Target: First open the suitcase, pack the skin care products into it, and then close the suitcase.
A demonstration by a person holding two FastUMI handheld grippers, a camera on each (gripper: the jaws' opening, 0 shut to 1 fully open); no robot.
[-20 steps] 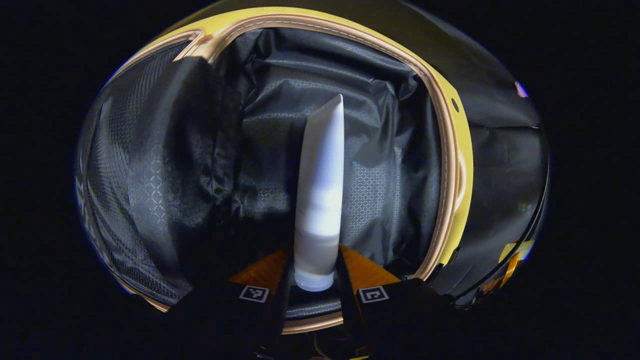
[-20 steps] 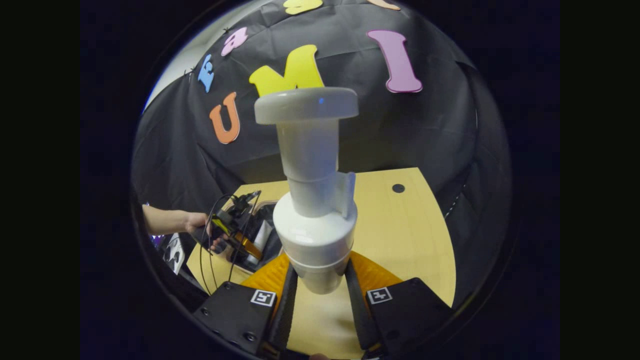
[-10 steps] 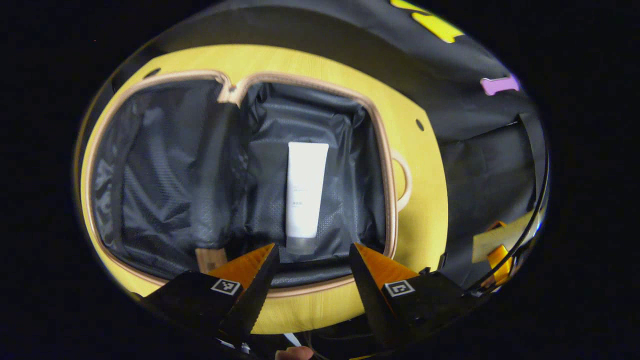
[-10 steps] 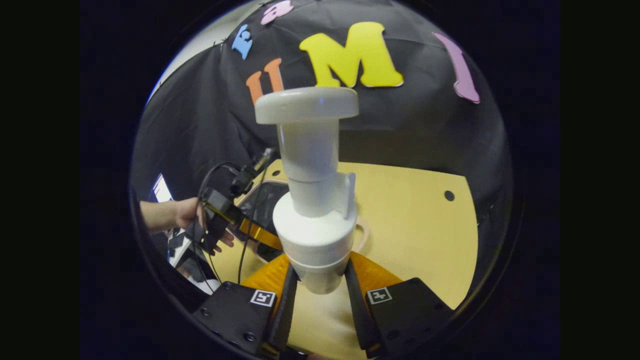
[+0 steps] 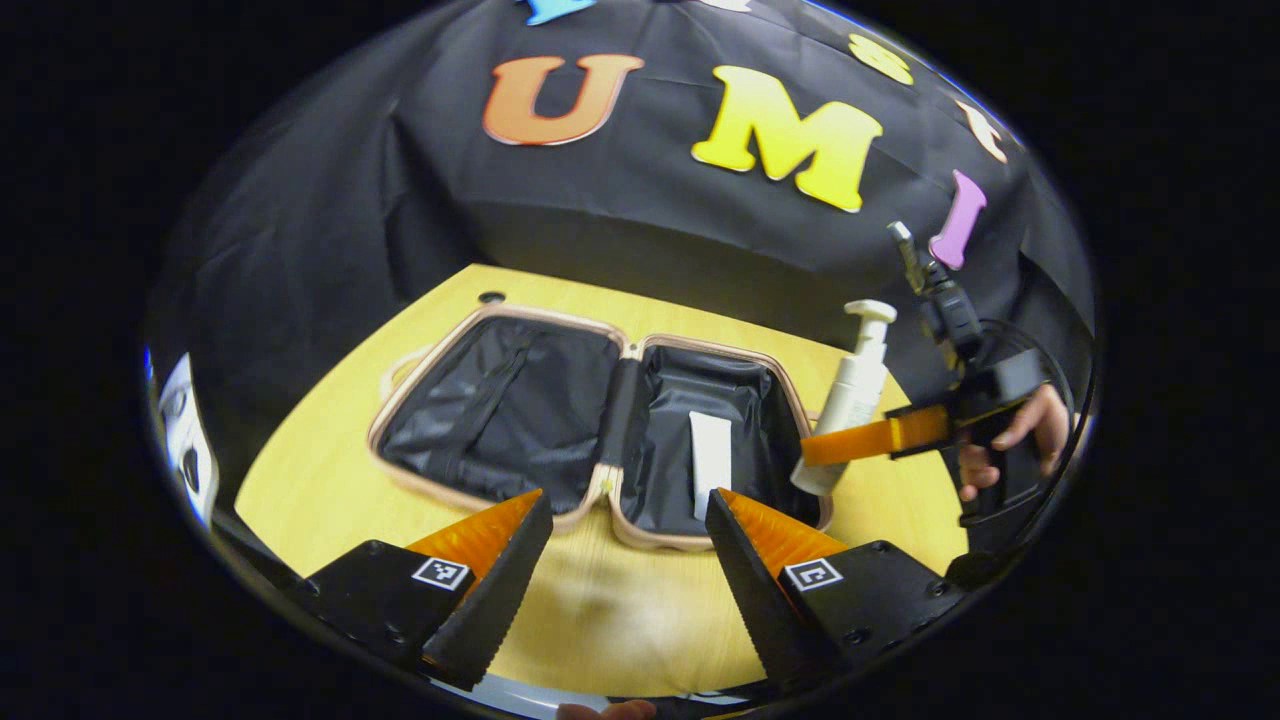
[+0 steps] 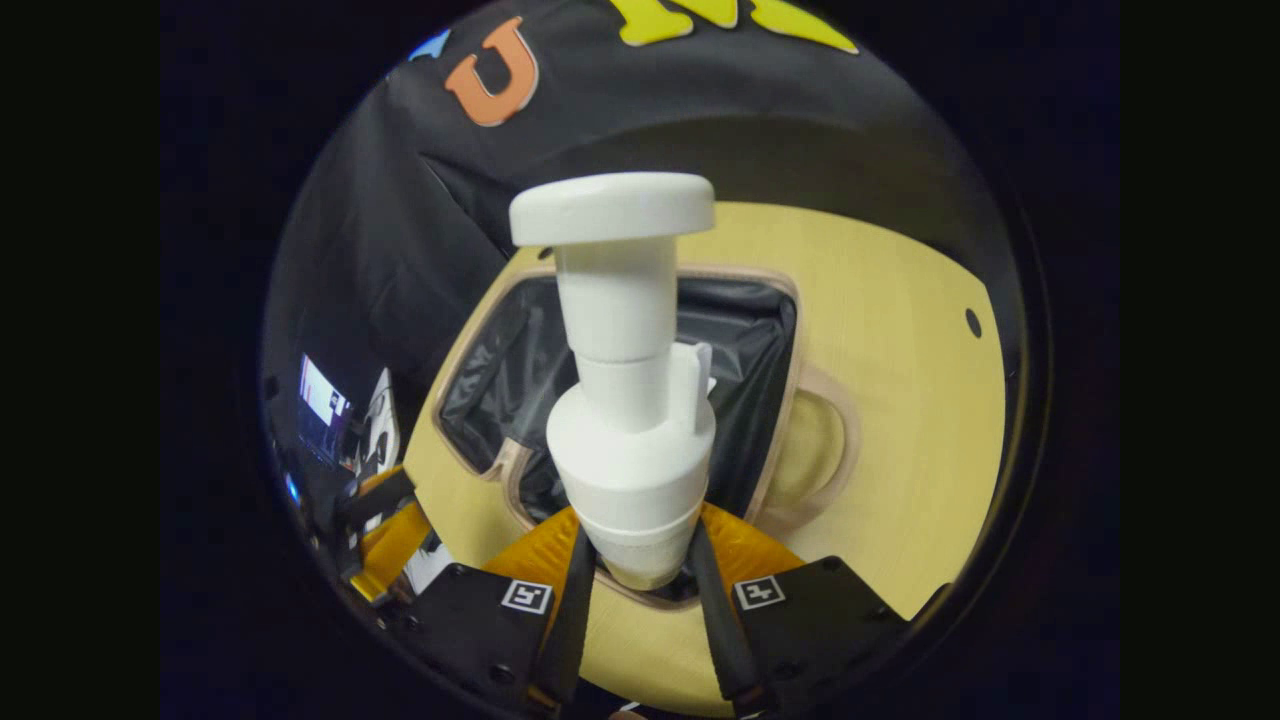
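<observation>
Lying flat on the pale wooden table [image 5: 330, 440], the suitcase [image 5: 500, 400] is spread fully open, both dark-lined halves facing up inside a tan zip rim. A white tube [image 5: 709, 463] rests in the half nearer the right gripper, roughly lengthwise along the lining. Any print on the tube is too small to read from where the left gripper's camera sits.

The left gripper [image 5: 625, 560] hangs above the near edge of the table with its fingers spread wide and nothing between them; each finger carries a small square black-and-white marker.

The right gripper [image 6: 637, 575] has its fingers pressed against the base of a white pump bottle [image 6: 628, 400], which points forward along them with its flat pump head farthest from the camera. In the left gripper view that bottle [image 5: 855, 395] stands tilted just over the suitcase's right edge, held by the other gripper with a hand [image 5: 1010, 440] behind it. I can see no writing on the bottle. A carry handle [image 6: 822, 455] lies flat on the table beside the suitcase.
</observation>
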